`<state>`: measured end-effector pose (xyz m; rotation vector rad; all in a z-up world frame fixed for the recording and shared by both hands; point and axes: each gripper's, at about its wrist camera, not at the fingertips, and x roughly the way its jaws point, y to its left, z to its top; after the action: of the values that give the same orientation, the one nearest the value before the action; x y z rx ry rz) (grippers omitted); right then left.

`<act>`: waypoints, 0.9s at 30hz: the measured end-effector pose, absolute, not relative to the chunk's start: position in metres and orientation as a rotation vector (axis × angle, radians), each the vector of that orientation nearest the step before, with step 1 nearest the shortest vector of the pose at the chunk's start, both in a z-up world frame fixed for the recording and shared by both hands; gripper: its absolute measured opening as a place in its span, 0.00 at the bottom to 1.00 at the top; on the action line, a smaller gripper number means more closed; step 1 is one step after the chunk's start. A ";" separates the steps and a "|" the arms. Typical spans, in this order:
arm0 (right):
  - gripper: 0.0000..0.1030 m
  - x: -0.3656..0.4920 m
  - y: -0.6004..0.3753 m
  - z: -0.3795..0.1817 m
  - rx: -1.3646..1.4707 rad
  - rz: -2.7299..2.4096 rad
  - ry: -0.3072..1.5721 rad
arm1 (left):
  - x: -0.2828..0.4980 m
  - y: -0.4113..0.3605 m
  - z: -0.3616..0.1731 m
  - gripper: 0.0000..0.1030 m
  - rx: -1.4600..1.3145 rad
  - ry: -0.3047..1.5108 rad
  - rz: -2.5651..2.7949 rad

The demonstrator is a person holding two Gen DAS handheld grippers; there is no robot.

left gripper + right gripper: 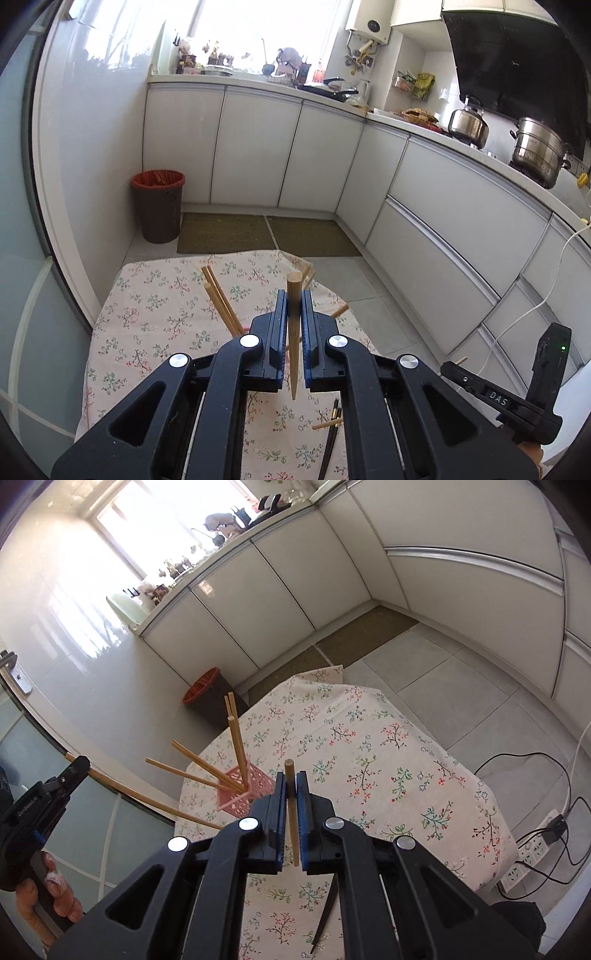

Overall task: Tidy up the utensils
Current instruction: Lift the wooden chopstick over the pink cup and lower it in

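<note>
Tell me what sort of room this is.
A home kitchen, most likely: a kettle and steamer pot sit on a stove under a range hood, with white cabinets along the walls.

Bamboo chopsticks, a pink holder and dark chopsticks on a floral-clothed bench.

A pale round bamboo chopstick (293,332) stands nearly upright, clamped between the left hand-held gripper (294,306). A second bamboo chopstick (291,812) is pinched the same way in the right hand-held gripper (290,788). A pink square latticed plastic holder (245,790) stands tilted on the bench (369,738), with several bamboo chopsticks (236,738) fanning out of it. Thin dark chopsticks (327,915) lie flat on the cloth nearby.
</note>
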<state>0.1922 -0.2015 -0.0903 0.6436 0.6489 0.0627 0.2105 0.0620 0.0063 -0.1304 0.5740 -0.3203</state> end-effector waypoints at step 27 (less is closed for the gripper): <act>0.06 0.233 -0.178 -0.030 0.651 0.093 0.547 | 0.276 0.087 -0.047 0.17 -0.204 0.619 -0.087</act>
<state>0.2332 -0.1784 -0.0302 0.6508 0.5467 0.0929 0.2763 0.0874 -0.0473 -0.2037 0.6192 -0.0868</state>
